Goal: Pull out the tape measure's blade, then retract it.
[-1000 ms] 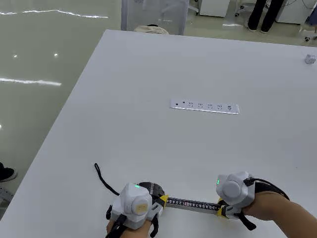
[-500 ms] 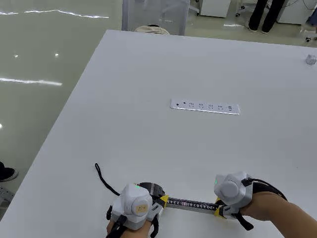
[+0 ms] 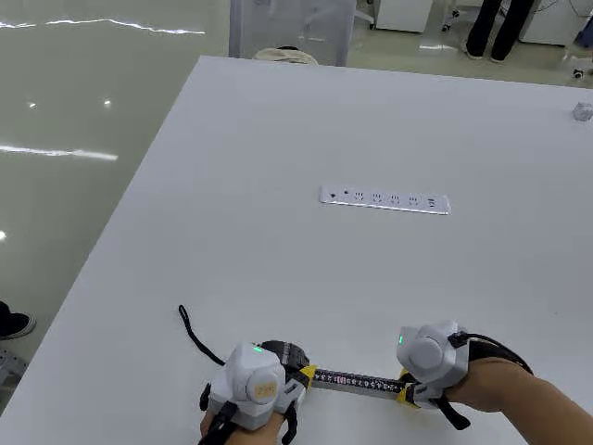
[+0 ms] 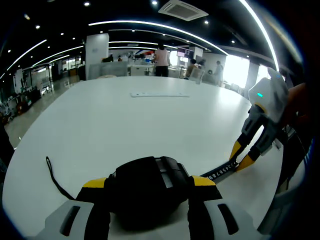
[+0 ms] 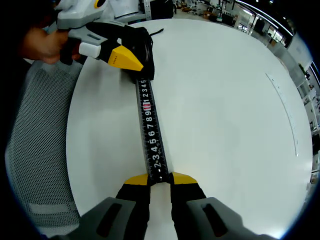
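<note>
— The tape measure case [image 4: 145,187]?
— Black, matt, plastic by the look. The blade [image 5: 150,130] has a dull sheen.
— And the table [image 3: 278,185]?
— White, smooth, satin. The floor [image 3: 83,111] is glossy, mirror-like.

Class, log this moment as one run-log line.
left gripper: shut on tape measure | right gripper: shut on blade | blade: partly out

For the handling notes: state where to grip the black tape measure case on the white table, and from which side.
Take the black tape measure case by its rounded body, a jaw each side, from the near side, crosswise to the dark numbered blade. The blade runs sideways to the right gripper, so this likely keeps its mouth clear; the left gripper holds it so.
</note>
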`<state>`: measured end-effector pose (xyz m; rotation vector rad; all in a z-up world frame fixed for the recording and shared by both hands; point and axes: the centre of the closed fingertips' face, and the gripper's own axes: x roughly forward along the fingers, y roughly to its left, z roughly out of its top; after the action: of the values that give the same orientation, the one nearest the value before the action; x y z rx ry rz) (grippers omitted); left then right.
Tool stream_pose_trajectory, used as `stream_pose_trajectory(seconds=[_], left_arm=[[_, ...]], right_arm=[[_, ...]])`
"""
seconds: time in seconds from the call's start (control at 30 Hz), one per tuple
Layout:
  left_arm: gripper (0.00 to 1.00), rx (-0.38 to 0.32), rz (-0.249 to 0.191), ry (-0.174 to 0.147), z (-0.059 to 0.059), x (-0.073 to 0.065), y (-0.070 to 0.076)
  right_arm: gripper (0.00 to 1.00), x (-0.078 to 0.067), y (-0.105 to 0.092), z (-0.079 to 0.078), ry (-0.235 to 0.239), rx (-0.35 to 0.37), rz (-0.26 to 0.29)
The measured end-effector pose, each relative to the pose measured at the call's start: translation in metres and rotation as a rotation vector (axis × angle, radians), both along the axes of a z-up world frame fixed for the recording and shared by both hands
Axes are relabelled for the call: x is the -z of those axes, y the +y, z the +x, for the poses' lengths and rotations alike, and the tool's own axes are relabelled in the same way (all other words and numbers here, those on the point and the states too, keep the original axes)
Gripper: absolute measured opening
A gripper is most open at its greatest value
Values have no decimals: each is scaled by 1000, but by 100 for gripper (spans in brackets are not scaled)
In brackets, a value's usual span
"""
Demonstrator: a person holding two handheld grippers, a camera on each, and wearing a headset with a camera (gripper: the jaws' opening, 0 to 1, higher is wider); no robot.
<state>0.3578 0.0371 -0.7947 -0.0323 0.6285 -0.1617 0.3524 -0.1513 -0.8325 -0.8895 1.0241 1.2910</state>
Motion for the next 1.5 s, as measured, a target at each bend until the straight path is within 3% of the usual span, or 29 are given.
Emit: stream_pose_trajectory(seconds=[1.5], left_arm=[[59, 6, -5, 1, -1, -1, 0]], right_arm=[[15, -1, 20, -3, 3, -14, 11]])
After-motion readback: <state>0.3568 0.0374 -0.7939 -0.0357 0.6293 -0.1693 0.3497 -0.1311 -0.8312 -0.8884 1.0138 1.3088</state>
